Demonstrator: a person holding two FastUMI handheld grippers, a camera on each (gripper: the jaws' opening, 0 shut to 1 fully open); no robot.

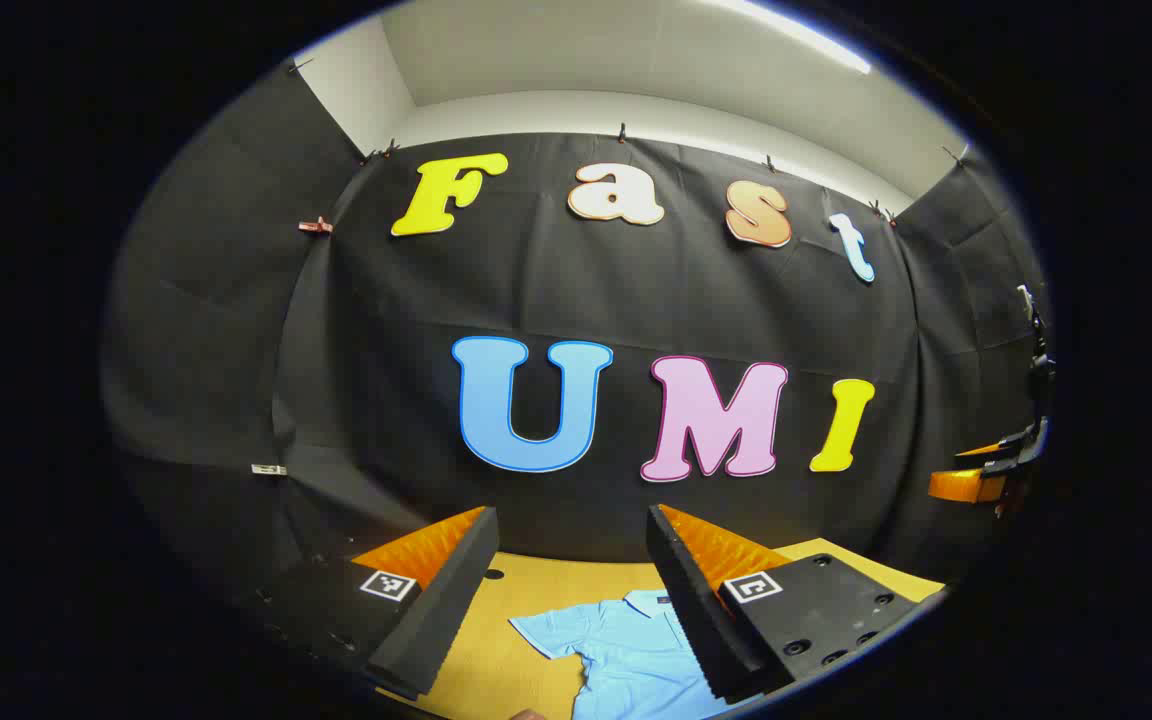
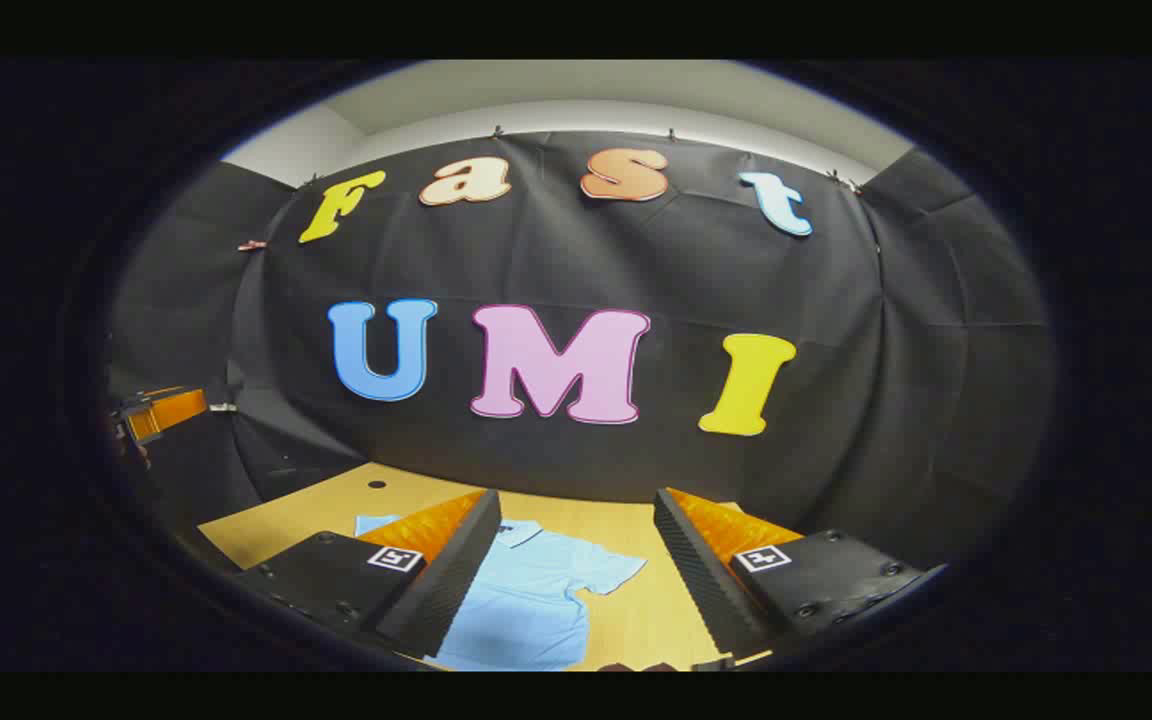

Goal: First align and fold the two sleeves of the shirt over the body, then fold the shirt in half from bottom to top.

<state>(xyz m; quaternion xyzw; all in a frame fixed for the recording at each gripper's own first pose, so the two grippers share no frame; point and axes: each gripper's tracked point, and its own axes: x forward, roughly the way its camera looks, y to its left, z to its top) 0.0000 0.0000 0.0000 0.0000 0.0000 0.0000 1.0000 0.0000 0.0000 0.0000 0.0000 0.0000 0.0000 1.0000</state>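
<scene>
A light blue short-sleeved shirt (image 1: 626,655) lies flat on the wooden table (image 1: 526,585), collar toward the far wall. In the left gripper view its left sleeve spreads out between my fingers. My left gripper (image 1: 568,585) hangs open above the table with nothing between its fingers. In the right gripper view the shirt (image 2: 536,595) shows its right sleeve spread toward the middle. My right gripper (image 2: 576,575) is open above it, holding nothing. The other gripper (image 2: 161,412) appears far off at the left edge of that view, and the right one (image 1: 986,475) at the right edge of the left gripper view.
The wooden table (image 2: 336,505) runs up to the black cloth wall behind it. A small dark hole (image 2: 376,484) marks the tabletop near its far left part. Bare wood lies on both sides of the shirt.
</scene>
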